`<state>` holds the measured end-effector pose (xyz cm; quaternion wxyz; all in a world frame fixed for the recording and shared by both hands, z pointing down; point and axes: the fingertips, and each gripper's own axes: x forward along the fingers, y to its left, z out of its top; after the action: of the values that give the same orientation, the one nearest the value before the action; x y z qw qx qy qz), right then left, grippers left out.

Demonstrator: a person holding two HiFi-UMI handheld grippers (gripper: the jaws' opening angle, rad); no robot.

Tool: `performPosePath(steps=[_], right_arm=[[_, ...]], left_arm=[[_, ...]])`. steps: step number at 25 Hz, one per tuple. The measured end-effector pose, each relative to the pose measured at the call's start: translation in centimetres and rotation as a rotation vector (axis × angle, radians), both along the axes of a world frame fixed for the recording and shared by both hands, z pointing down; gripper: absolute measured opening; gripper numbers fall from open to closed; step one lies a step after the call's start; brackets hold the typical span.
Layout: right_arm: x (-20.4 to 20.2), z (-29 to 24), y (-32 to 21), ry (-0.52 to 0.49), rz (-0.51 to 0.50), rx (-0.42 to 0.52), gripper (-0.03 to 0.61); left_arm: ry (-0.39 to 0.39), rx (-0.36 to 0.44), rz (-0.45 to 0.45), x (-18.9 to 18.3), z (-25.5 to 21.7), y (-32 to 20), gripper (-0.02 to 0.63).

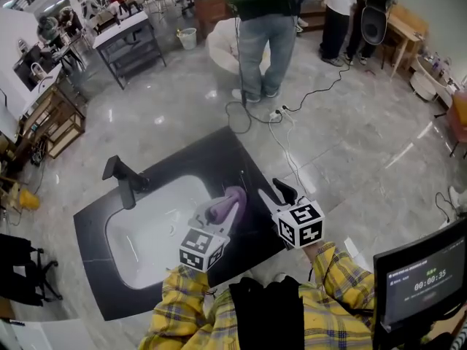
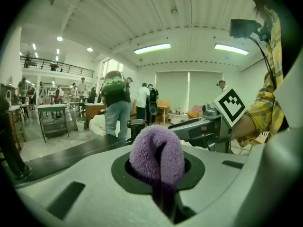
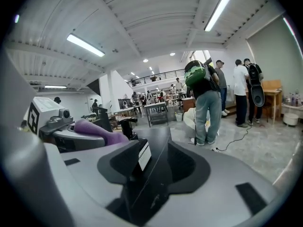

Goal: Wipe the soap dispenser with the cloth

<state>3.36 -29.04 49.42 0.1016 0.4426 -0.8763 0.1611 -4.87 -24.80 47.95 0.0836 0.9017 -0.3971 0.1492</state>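
surface: black countertop (image 1: pixel 213 154) | inset: white sink (image 1: pixel 146 233) | on it: black faucet (image 1: pixel 125 183)

Visible are 1 left gripper (image 1: pixel 223 217), 1 right gripper (image 1: pixel 281 190), 1 purple cloth (image 2: pixel 156 151), 1 sink (image 1: pixel 146 240), 1 faucet (image 1: pixel 124 181).

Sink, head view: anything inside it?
Only the bare white basin shows. The left gripper, shut on the purple cloth, covers the basin's right side, so that part can't be checked.

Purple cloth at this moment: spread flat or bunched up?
Bunched up. The cloth shows as a rounded, folded wad pinched between the left gripper's jaws; no flat part is visible.
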Motion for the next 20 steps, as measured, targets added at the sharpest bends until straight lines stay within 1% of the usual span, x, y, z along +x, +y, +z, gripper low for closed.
performPosePath(steps=[10,14,17,20], right_arm=[[1.1,0.4,0.5,-0.012,0.026,-0.024,0.169],[1.5,0.5,0.9,-0.012,0.033,-0.03,0.167],[1.8,0.6,1.1,-0.012,0.034,-0.031,0.166],[2.1,0.5,1.4,-0.016,0.027,-0.028,0.162]], left_arm=[[-0.042,-0.064,0.078,1.4,2.1,0.0,0.043],[-0.088,-0.091,0.117,2.2,3.2,0.3,0.043],[-0.099,-0.112,0.129,2.6,3.8,0.2,0.043],[-0.097,-0.153,0.128,2.8,4.1,0.0,0.043]])
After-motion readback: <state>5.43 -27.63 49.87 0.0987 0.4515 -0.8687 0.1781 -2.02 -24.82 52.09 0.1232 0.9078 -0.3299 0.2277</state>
